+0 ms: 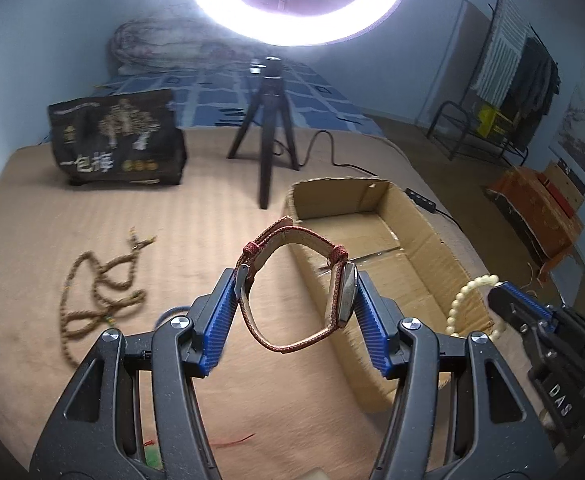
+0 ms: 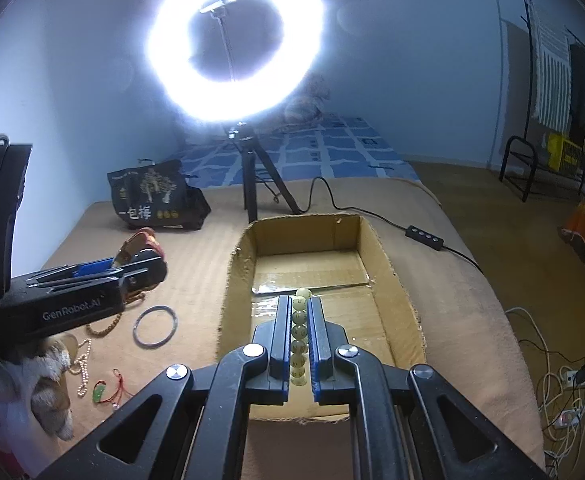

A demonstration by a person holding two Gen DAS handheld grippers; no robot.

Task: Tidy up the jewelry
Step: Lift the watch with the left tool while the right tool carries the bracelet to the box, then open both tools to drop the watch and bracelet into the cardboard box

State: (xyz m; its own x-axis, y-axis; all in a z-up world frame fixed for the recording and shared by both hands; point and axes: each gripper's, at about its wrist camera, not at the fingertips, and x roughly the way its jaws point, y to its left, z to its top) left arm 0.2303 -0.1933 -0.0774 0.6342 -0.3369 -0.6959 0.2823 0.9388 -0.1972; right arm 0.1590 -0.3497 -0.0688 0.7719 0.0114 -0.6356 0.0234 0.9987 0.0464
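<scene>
My left gripper (image 1: 296, 304) has a red woven-strap wristwatch (image 1: 292, 292) pinched across its loop, jaws about half spread, the watch hanging just short of the near-left wall of the open brown cardboard box (image 1: 420, 216). My right gripper (image 2: 297, 340) is clamped fully shut on a pale cream bead bracelet (image 2: 298, 344), held over the box. The box floor looks bare, so I judge the sorting has barely begun: both pieces are yet to be dropped in. Left on the tan bedspread (image 1: 172, 220) are a long brown beaded necklace (image 1: 100, 292), a plain silver metal bangle (image 2: 155, 326), a small pearl strand (image 2: 84, 368) and a green pendant on red cord (image 2: 106, 394). Farther back stand a black printed snack bag (image 1: 118, 138) and a black tripod (image 1: 266, 132) under a glaring white ring light (image 2: 234, 40). Pale blue walls; a clothes rack (image 1: 508, 60) stands on the right.
</scene>
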